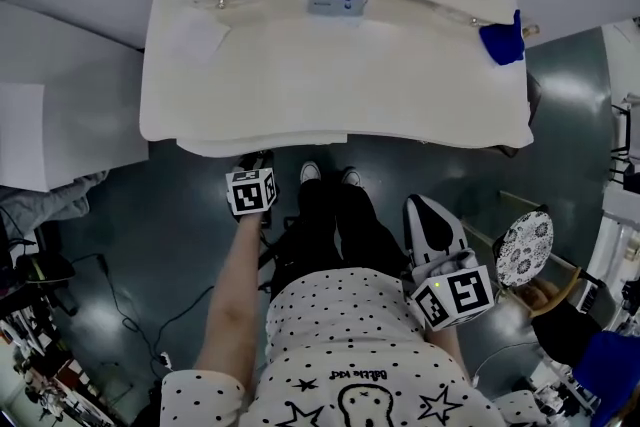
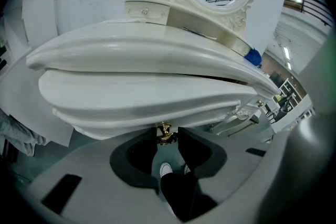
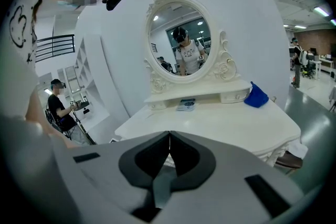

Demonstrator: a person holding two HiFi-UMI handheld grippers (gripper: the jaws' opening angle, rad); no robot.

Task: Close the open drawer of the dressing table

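Left gripper view alone shows the brass knob (image 2: 166,136) between the released jaws of the left tool (image 2: 168,132); right tool (image 3: 169,136) clenched, empty.

The floor (image 1: 120,235) is dark grey and shiny, and a stool (image 1: 524,248) with a patterned round seat stands near on the right. A white wall (image 3: 262,34) rises far behind. Long ceiling lamps (image 3: 320,10) shine at the far right.

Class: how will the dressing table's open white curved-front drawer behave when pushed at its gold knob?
The white curved-front drawer looks rigid, so it probably slides in whole. Its small gold knob is narrow and rounded; a push there might slip off. The broad front seems steadier.
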